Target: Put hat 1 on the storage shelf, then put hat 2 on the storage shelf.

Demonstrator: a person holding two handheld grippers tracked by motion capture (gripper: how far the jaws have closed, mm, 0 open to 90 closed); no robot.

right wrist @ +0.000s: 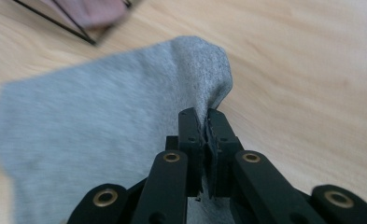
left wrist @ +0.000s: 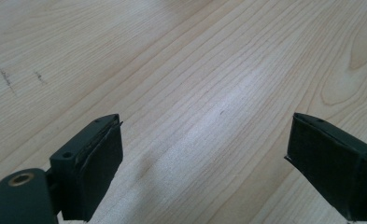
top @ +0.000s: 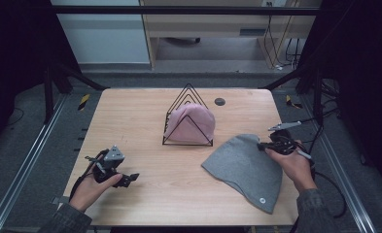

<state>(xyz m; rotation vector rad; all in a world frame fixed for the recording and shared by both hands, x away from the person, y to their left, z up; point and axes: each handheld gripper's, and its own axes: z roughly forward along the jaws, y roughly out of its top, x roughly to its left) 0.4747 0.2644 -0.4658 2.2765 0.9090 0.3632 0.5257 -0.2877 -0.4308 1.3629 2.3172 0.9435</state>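
Observation:
A grey knit hat (top: 247, 167) lies flat on the right part of the wooden table (top: 130, 126). My right gripper (top: 262, 145) is shut on the hat's far right edge; in the right gripper view the grey cloth (right wrist: 102, 116) is pinched between the closed jaws of that gripper (right wrist: 204, 122) and pulled up into a ridge. A pink hat (top: 190, 123) rests inside a black wire rack (top: 187, 118) at the table's middle. My left gripper (top: 130, 178) hovers over bare wood near the front left, and its view shows it (left wrist: 204, 154) open with nothing between the jaws.
A small dark round grommet (top: 219, 101) sits in the table behind the rack. Metal frame rails (top: 28, 160) run along both sides of the table. A corner of the rack (right wrist: 78, 28) and pink cloth appear at the top left of the right gripper view.

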